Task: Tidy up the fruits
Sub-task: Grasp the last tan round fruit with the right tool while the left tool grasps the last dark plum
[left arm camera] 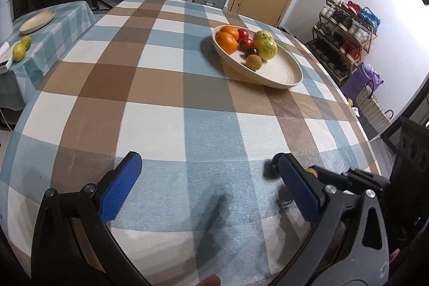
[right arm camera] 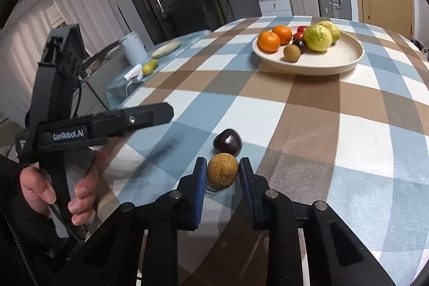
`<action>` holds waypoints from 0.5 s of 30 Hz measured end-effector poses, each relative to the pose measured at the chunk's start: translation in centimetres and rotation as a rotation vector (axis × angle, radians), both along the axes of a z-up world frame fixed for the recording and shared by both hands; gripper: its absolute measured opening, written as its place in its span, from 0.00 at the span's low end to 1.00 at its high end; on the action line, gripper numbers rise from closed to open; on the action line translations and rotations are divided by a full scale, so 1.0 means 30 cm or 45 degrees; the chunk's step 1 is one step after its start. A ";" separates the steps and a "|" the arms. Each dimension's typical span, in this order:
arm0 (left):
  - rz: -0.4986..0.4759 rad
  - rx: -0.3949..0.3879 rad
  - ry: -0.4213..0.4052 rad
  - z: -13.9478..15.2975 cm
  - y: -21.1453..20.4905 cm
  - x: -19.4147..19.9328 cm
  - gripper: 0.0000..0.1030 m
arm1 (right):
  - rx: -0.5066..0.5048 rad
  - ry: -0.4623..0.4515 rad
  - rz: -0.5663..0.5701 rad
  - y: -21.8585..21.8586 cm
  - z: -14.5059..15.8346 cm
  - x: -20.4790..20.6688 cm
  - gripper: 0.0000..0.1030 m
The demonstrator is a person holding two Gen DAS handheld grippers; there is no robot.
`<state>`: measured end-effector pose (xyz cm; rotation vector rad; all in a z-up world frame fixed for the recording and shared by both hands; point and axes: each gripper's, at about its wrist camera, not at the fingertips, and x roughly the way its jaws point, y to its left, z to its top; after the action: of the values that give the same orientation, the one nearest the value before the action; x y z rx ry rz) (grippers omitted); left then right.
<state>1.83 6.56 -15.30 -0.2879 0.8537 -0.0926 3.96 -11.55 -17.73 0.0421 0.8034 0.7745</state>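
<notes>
A cream plate [left arm camera: 284,77] [right arm camera: 346,63] on the checked tablecloth holds two oranges [right arm camera: 269,41], small red fruits, a dark plum, a brown round fruit and yellow-green fruits [right arm camera: 317,38]. In the right wrist view my right gripper [right arm camera: 223,173] has its blue pads on both sides of a brown round fruit [right arm camera: 222,170] that rests on the cloth. A dark plum [right arm camera: 227,142] lies just beyond it. My left gripper [left arm camera: 211,178] is open and empty above the cloth; it also shows in the right wrist view [right arm camera: 107,122], to the left.
A side table at the left carries a second cream plate [left arm camera: 37,21], two yellow-green fruits [left arm camera: 21,48] and a white charger. Suitcases, drawers, a door and a shoe rack [left arm camera: 346,36] stand beyond the table.
</notes>
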 end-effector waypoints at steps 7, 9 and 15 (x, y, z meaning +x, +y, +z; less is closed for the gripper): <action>-0.066 0.039 0.041 -0.014 -0.089 0.038 0.99 | 0.066 -0.036 -0.036 -0.081 0.031 0.006 0.25; -0.084 0.050 0.051 -0.020 -0.118 0.051 0.99 | 0.079 -0.050 -0.050 -0.110 0.039 0.010 0.25; -0.148 0.029 0.076 -0.018 -0.184 0.101 0.99 | 0.102 -0.073 -0.095 -0.191 0.050 0.017 0.25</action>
<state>4.87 1.04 -15.85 -0.2204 0.9305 -0.1831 4.46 -17.27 -16.21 0.1201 0.7122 0.7340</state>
